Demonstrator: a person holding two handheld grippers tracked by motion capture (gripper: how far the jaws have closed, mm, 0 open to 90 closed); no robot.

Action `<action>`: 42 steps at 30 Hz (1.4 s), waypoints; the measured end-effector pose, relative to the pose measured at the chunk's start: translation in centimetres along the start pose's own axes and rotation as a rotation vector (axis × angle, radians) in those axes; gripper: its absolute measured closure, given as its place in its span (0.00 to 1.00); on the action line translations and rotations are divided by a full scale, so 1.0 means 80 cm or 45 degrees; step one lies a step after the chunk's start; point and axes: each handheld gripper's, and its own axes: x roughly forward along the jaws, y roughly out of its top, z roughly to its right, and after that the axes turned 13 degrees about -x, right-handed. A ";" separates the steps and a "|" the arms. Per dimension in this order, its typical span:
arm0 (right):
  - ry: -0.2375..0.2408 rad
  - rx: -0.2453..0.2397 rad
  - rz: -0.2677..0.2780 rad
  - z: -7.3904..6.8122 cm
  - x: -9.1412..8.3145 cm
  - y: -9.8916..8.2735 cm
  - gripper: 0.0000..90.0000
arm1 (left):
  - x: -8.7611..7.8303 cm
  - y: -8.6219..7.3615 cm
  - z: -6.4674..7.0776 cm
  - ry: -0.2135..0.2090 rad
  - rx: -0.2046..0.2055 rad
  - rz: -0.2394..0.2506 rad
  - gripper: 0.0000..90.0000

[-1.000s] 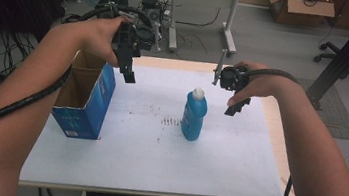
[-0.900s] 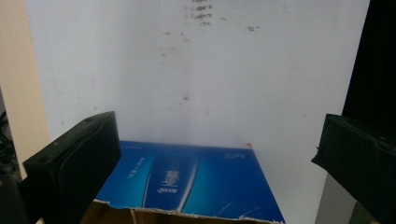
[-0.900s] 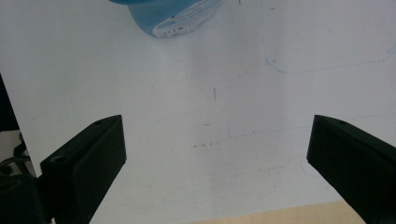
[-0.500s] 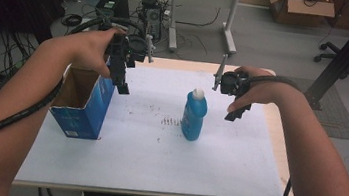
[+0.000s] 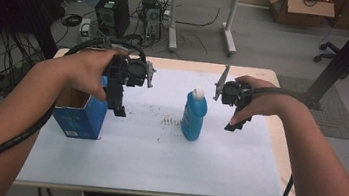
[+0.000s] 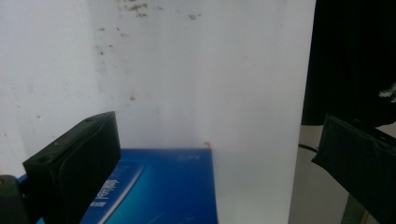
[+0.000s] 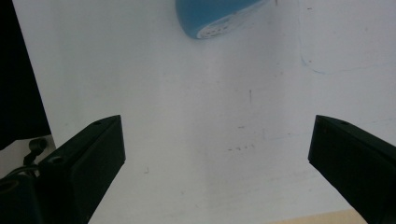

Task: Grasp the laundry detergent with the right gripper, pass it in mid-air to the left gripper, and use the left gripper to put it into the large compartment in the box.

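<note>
High view shows the left tool (image 5: 117,102) hanging at the right edge of the open blue box (image 5: 79,115), which stands on the left part of the white desk (image 5: 154,161), while the right tool (image 5: 236,120) hovers just right of the blue bottle (image 5: 193,115) standing upright near the middle. As I judge it, the box is the likelier trouble: it looks light and empty, so a jaw catching its top rim on the way down could tip it or shove it toward the desk edge. The bottle is tall and narrow, and a sideways brush from the right tool could topple it. Left gripper view has the left tool's jaws spread wide, one over the box's blue face (image 6: 154,191), gripping nothing; whether it touches the box I cannot tell. Right gripper view has the right tool's jaws spread wide too, empty, with the bottle's base (image 7: 215,16) well ahead
</note>
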 end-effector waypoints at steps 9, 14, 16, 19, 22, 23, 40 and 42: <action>0.008 0.099 0.094 -0.030 0.018 -0.004 0.04 | 0.004 -0.008 0.014 0.017 0.000 0.000 0.00; -0.007 0.183 0.199 -0.046 0.031 -0.005 0.04 | 0.014 -0.011 0.015 0.001 0.002 0.003 0.00; -0.009 0.214 0.224 -0.053 0.036 -0.005 0.04 | 0.017 -0.012 0.016 -0.005 0.004 0.000 0.00; -0.031 0.243 0.226 -0.060 0.041 -0.004 0.04 | 0.019 -0.013 0.017 -0.007 0.011 -0.003 0.00; -0.077 0.353 0.230 -0.068 0.050 -0.003 0.03 | 0.024 -0.016 0.019 -0.005 0.015 -0.012 0.00; -0.077 0.353 0.230 -0.068 0.050 -0.003 0.03 | 0.024 -0.016 0.019 -0.005 0.015 -0.012 0.00; -0.315 0.707 0.512 -0.104 0.077 0.010 0.03 | 0.022 -0.025 0.022 0.009 0.003 0.000 0.00; -0.355 0.732 0.564 -0.107 0.077 0.009 0.02 | 0.021 -0.025 0.022 0.008 0.003 0.000 0.00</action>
